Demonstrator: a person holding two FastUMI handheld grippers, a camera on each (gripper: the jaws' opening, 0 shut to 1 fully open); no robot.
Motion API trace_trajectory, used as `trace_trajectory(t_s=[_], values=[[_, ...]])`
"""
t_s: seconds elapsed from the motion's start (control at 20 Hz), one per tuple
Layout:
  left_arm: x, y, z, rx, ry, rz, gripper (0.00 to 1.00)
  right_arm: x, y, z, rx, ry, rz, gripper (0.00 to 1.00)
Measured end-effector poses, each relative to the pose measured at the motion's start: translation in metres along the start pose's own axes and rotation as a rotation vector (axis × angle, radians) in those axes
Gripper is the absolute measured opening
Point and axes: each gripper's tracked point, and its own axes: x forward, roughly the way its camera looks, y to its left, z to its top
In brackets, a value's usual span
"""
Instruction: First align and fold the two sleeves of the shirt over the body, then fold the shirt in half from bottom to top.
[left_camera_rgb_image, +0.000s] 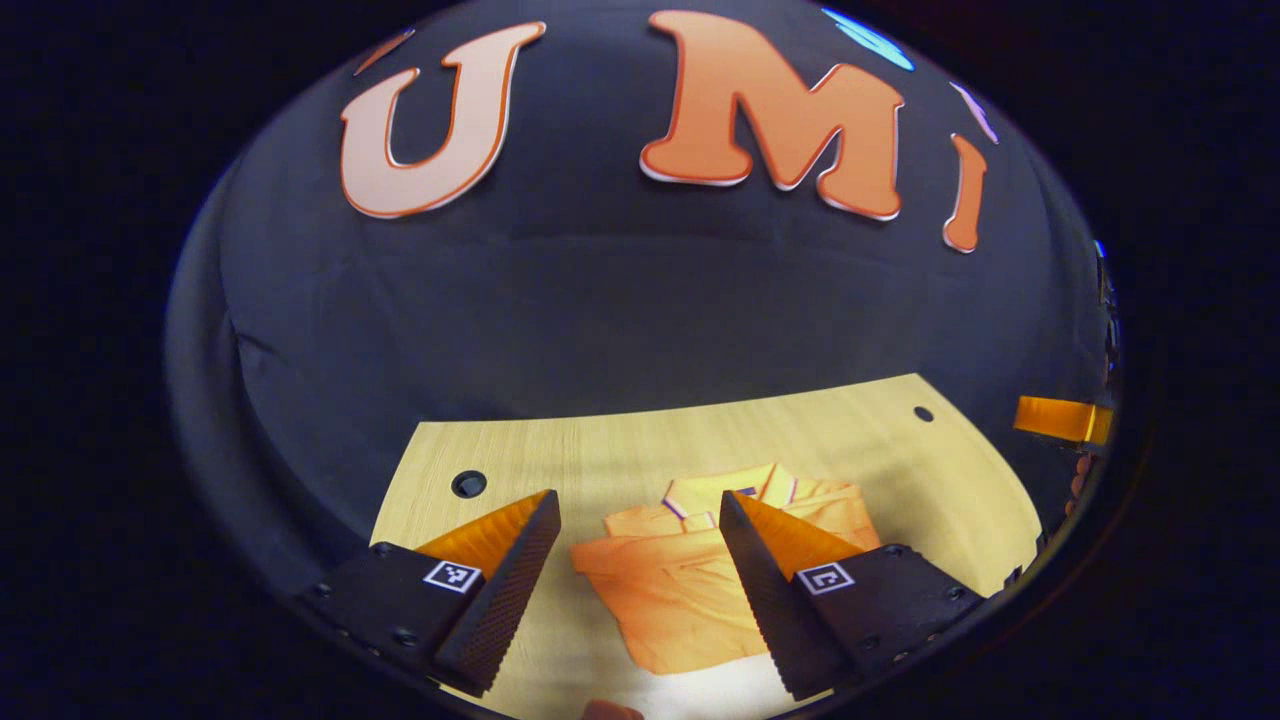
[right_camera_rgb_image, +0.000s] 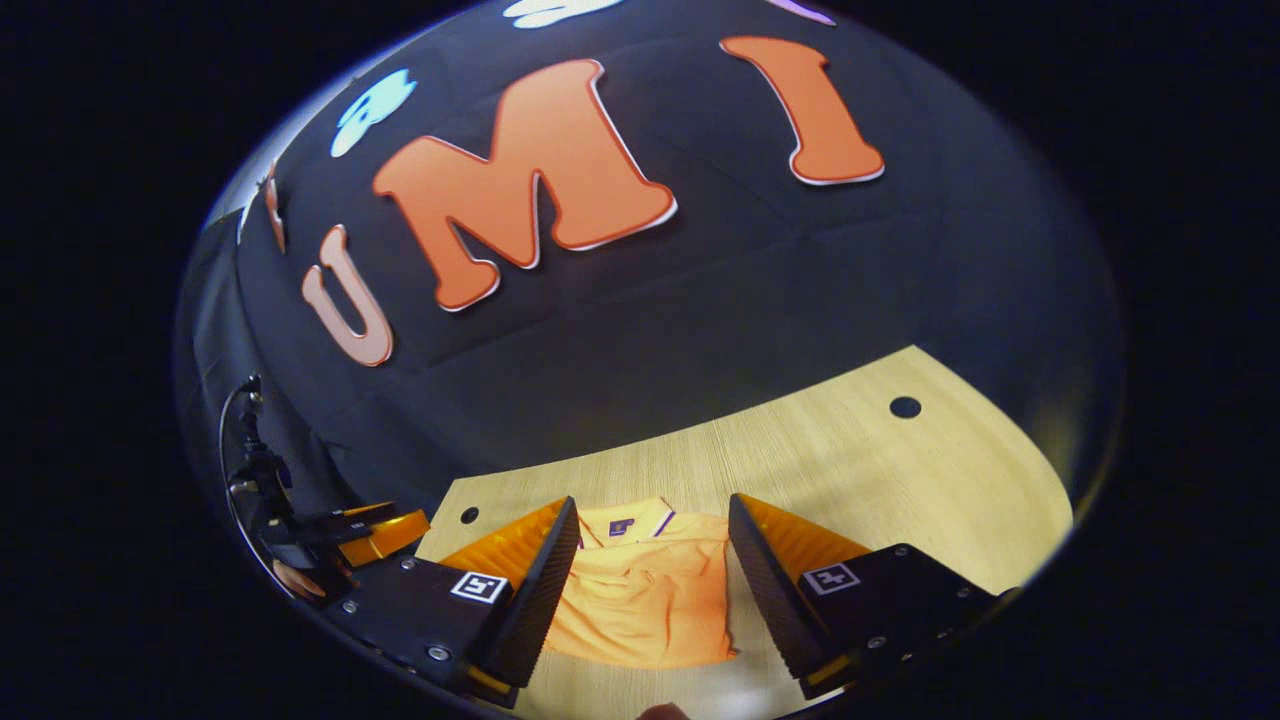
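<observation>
Hovering above the pale wooden table (left_camera_rgb_image: 620, 450), your left gripper (left_camera_rgb_image: 640, 535) and right gripper (right_camera_rgb_image: 652, 540) both hang with jaws spread apart, holding nothing. Between their fingers lies the folded orange collared shirt (left_camera_rgb_image: 680, 590), flat on the tabletop, collar toward the booth wall.

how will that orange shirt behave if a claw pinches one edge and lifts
The orange shirt is probably floppy: it lies creased and folded on the wooden table, so a lifted edge would likely drape. It looks thin and light. A one-edge pinch may undo its folded layers.
</observation>
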Motion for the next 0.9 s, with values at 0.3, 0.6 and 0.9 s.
trace_trajectory(t_s=[0.3,0.6,0.9], values=[[-0.091,-0.042,0.001,-0.018,-0.092,0.003,0.99,-0.066,0.019,-0.007,-0.195,-0.048,0.047,0.98],[-0.160,-0.067,-0.020,-0.005,-0.175,0.070,0.98,-0.122,0.040,-0.011,-0.285,-0.135,0.110,0.98],[-0.228,-0.078,-0.036,-0.001,-0.313,0.148,0.98,-0.158,0.053,-0.031,-0.348,-0.182,0.149,0.98]])
